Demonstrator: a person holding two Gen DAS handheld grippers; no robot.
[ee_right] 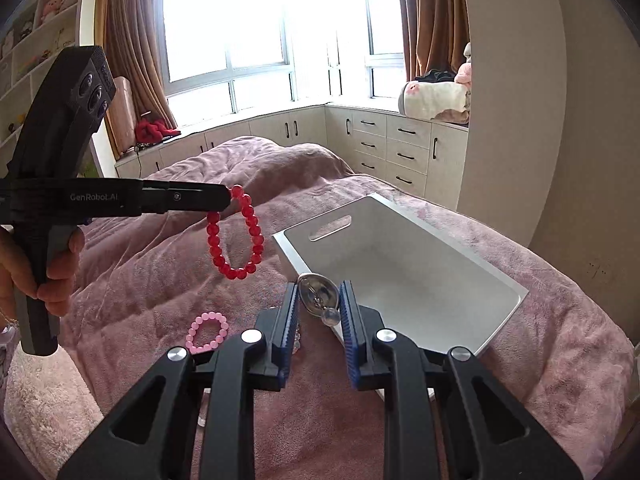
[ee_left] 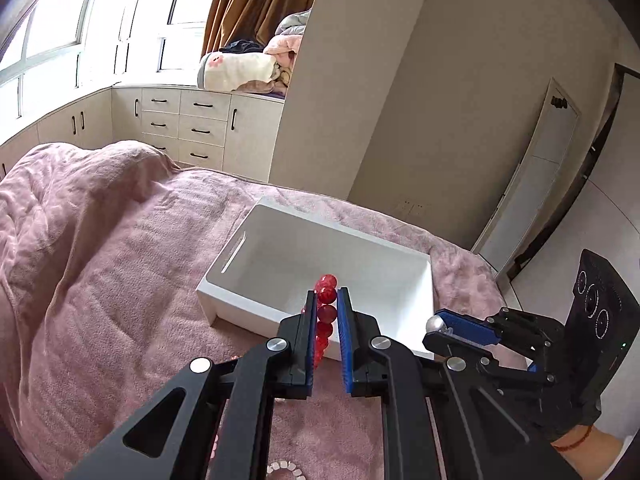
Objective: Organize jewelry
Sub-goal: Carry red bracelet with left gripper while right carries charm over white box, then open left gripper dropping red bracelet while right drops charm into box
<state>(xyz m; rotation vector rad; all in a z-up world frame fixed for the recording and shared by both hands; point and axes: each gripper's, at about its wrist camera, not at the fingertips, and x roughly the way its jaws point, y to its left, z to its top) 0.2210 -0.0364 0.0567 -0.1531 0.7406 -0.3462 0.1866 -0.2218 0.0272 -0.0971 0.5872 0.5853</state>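
Observation:
My left gripper [ee_left: 327,300] is shut on a red bead bracelet [ee_left: 325,320], held in the air near the front edge of the white box [ee_left: 304,248]. In the right wrist view the bracelet [ee_right: 236,236] hangs as a loop from the left gripper's tips [ee_right: 230,196], left of the box [ee_right: 404,260]. My right gripper [ee_right: 320,300] is shut on a clear bead bracelet [ee_right: 320,294], just before the box's near wall. It also shows in the left wrist view [ee_left: 438,326] at the box's right front corner.
The box sits on a pink plush blanket [ee_right: 160,264] covering the bed. A light pink bead bracelet [ee_right: 207,332] and a white bead bracelet [ee_left: 286,471] lie on the blanket. White cabinets [ee_right: 400,144] and windows stand beyond.

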